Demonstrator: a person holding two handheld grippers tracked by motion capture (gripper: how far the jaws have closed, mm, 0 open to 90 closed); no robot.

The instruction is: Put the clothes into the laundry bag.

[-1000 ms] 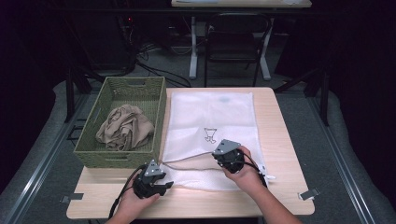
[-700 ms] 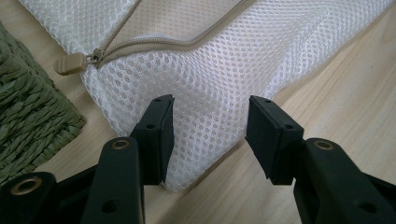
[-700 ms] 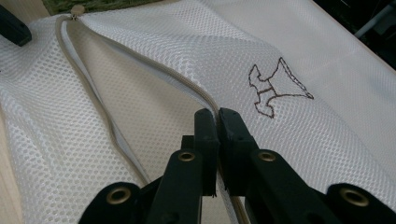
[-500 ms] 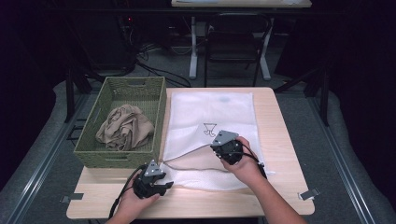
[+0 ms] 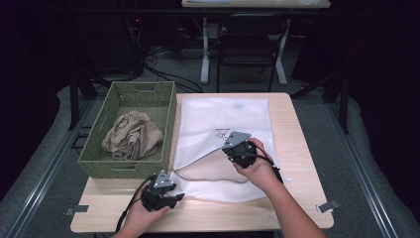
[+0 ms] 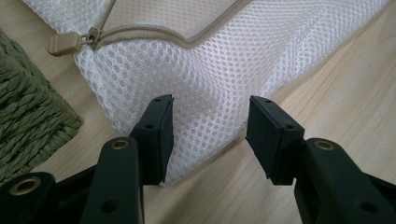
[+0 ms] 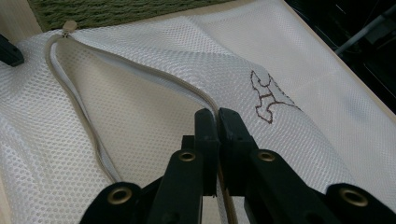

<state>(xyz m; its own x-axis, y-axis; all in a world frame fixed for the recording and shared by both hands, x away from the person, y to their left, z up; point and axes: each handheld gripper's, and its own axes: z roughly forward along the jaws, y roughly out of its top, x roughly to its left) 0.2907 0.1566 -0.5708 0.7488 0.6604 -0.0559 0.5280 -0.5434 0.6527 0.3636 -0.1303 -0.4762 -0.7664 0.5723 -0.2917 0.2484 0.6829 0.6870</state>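
Mesh bag (image 5: 223,119): lying flat at table centre, its zipped mouth gaping toward 6 o'clock.
Right gripper (image 5: 236,149): jaws clamping the upper zipper (image 7: 140,74) edge, probably lifting it to widen the mouth.
Left gripper (image 5: 174,197): sitting at 7 o'clock, jaws half open around the bag's near corner, not pinching it.
Look: white netting, beige zipper, brown stitched mark.
Basket (image 5: 94,163): at 9 o'clock, holding tan cloth (image 5: 131,135).
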